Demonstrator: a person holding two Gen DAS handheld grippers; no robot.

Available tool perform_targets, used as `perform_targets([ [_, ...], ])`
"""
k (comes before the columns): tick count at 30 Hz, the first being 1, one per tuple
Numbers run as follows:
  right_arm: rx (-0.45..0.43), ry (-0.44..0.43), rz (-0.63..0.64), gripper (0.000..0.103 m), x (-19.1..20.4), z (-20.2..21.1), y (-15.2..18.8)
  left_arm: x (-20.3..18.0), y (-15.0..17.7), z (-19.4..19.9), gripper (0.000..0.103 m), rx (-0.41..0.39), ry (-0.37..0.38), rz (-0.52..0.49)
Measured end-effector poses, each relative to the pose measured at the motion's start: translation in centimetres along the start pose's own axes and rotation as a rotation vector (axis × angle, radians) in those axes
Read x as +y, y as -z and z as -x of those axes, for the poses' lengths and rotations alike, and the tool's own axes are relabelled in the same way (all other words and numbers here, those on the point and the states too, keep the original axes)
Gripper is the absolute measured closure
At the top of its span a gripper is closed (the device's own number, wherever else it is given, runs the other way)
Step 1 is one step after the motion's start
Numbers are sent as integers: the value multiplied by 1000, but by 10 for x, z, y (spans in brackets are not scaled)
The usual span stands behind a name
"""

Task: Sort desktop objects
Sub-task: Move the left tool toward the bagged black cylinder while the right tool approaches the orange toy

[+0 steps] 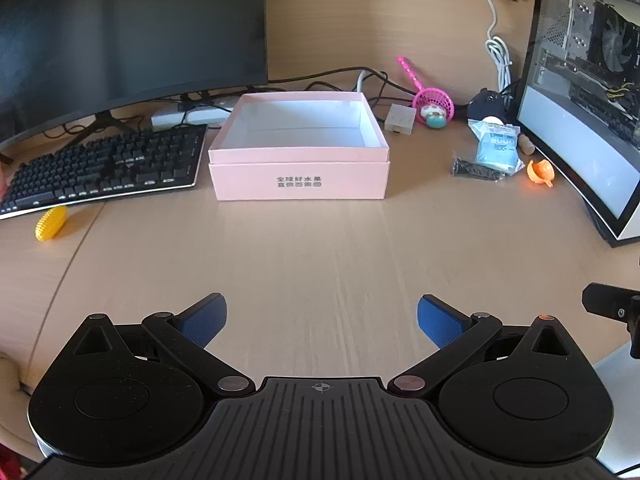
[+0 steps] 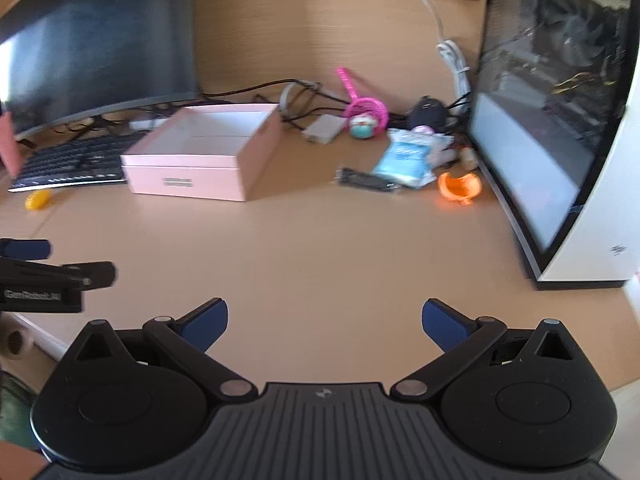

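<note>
Pictured on a light wooden desk [image 1: 320, 264]: an open pink cardboard box [image 1: 299, 148], empty, standing at centre and serving as the landmark for all else. Left of the box, a black keyboard [image 1: 108, 168] beneath a dark curved monitor [image 1: 120, 28], with a yellow ridged toy [image 1: 51, 223] lying just in front of the keyboard. Right of the box and behind it, a small grey adapter [image 1: 400, 119], then a pink toy net [image 1: 434, 100] with a teal ball-shaped toy [image 1: 435, 119] resting against it. Farther right of the box, a blue-and-white sachet [image 1: 498, 144], a black packet [image 1: 476, 170] and an orange toy cup [image 1: 540, 172], close to a glass-sided computer case [image 1: 580, 92]. Well in front of the box, left gripper [image 1: 322, 320] and right gripper [image 2: 325, 322] with blue-padded fingers spread wide, holding nothing
</note>
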State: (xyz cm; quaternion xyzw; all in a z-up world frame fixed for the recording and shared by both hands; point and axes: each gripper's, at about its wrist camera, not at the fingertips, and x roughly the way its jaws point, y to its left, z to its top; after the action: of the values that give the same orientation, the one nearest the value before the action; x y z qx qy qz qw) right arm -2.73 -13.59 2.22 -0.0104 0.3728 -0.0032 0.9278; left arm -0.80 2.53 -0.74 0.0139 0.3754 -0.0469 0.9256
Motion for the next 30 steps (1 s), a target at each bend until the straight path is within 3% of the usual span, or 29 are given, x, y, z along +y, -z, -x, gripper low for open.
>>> perform_targets([
  [6, 33, 9, 38, 0, -14, -17, -9, -12, -6, -16, 0, 26, 1, 17],
  [9, 28, 8, 66, 0, -21, -36, -18, -20, -13, -25, 0, 30, -33, 23],
  [14, 20, 1, 15, 0, -46, -96, -48, -29, -31, -35, 0, 26, -129, 61],
  [21, -35, 23, -102, 0, -70, -188, -98, -50, -43, -49, 0, 87, -242, 92],
  [24, 10, -15, -152, 0, -73, -223, -111, -53, -40, -47, 0, 97, -264, 100],
  [28, 32, -7, -115, 0, -67, -251, -116, -45, -35, -49, 0, 128, -267, 119],
  [30, 16, -3, -107, 6, -65, -256, -116, -38, -34, -52, 0, 128, -272, 117],
])
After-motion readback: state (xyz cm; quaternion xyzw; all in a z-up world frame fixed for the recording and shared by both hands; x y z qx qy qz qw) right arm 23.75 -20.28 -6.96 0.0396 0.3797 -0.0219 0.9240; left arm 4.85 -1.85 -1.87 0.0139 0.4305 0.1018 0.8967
